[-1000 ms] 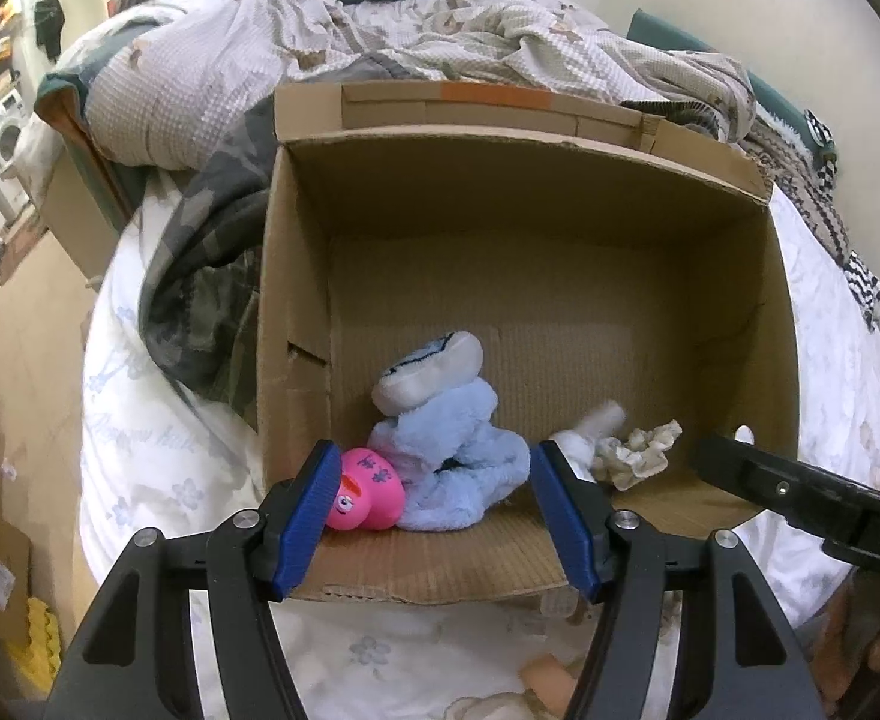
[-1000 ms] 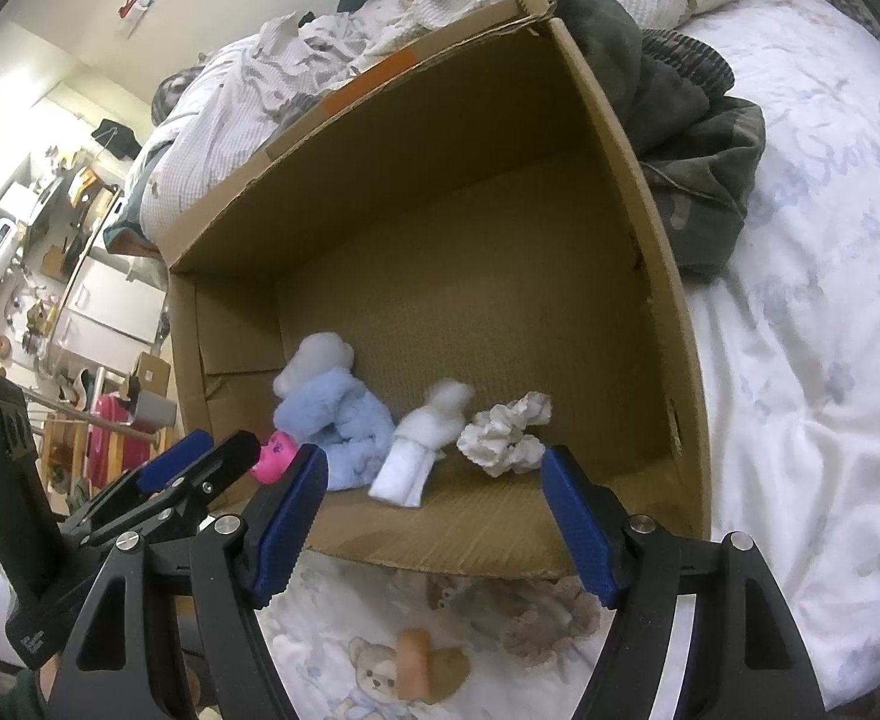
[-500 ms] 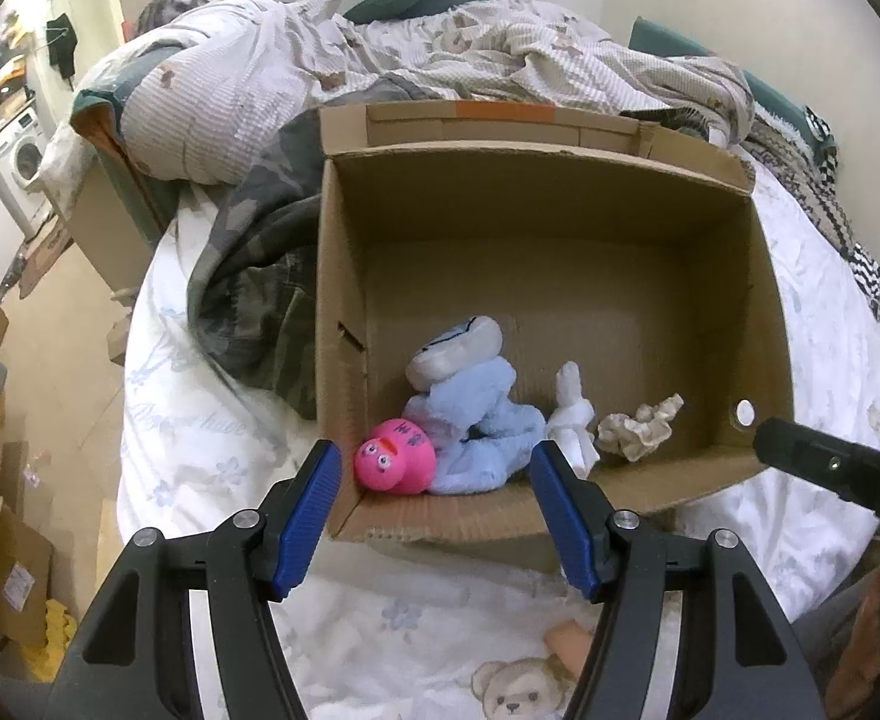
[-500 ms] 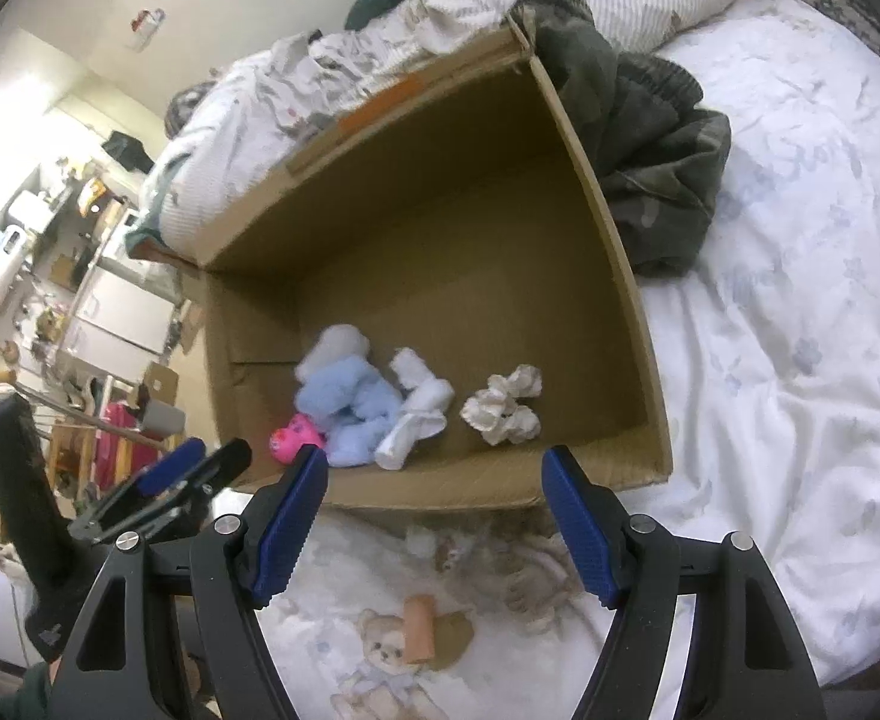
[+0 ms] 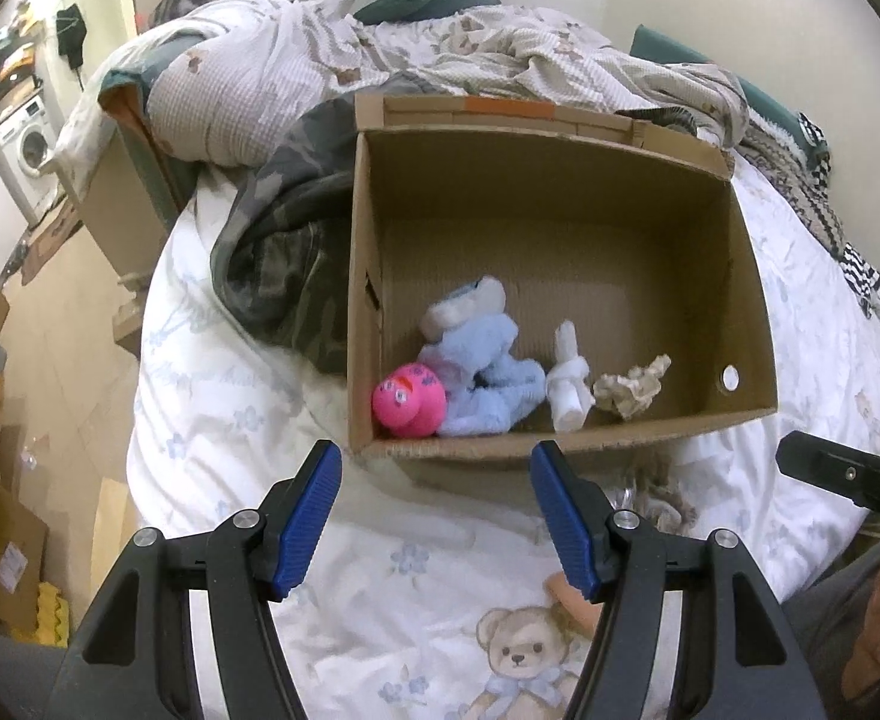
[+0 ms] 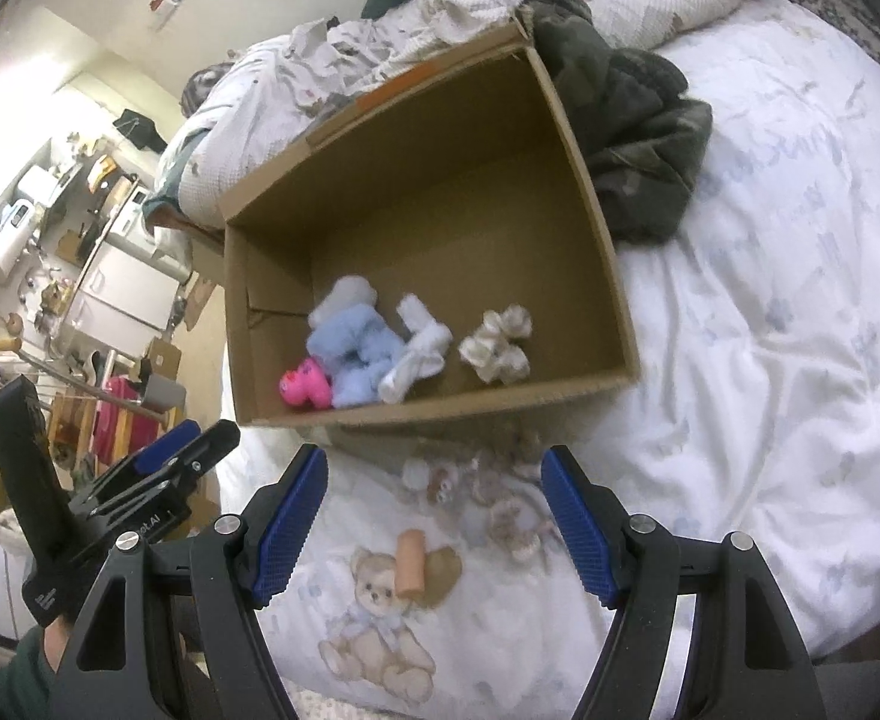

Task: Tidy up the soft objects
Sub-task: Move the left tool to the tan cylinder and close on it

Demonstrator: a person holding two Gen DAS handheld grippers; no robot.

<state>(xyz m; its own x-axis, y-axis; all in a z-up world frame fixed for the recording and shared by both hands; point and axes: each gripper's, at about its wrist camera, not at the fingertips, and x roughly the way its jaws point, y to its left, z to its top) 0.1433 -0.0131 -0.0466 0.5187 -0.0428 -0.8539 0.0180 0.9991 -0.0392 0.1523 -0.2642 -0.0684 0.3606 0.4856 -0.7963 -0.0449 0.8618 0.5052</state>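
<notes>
Cardboard box (image 5: 559, 192), open at the top, on a bed with a white flowered sheet (image 5: 218, 420).

Left wrist view:
- Pink toy (image 5: 408, 401), in the box's near left corner, against the near wall.
- Blue plush (image 5: 481, 366), touching the pink toy on its right.
- White roll (image 5: 570, 384), just beside the plush.
- Beige crumpled piece (image 5: 630, 387), right of the roll, slightly apart from it.
- Camouflage garment (image 5: 284, 252), heaped against the box's left outer wall.
- Quilt (image 5: 272, 72), rumpled, behind the box.
- Left hand-held gripper (image 5: 434, 510), over the sheet in front of the box; jaws apart, nothing between them.
- Teddy-bear print (image 5: 517, 654) on the sheet, below the gripper.
- Washing machine (image 5: 26, 144), far left.

Right wrist view:
- Box (image 6: 440, 180), seen from the other corner; the same four soft things lie in a row along its near wall: pink toy (image 6: 305, 385), blue plush (image 6: 353, 354), white roll (image 6: 416, 348), beige piece (image 6: 496, 345).
- Right hand-held gripper (image 6: 434, 519), over the sheet (image 6: 769, 360) short of the box; jaws apart, empty.
- Left hand-held gripper (image 6: 182, 453), at lower left, held by a hand with a green sleeve (image 6: 14, 684).
- Small tan cylinder (image 6: 410, 561), on the bear print (image 6: 374, 630).
- Garment (image 6: 637, 138), at the box's far right corner.
</notes>
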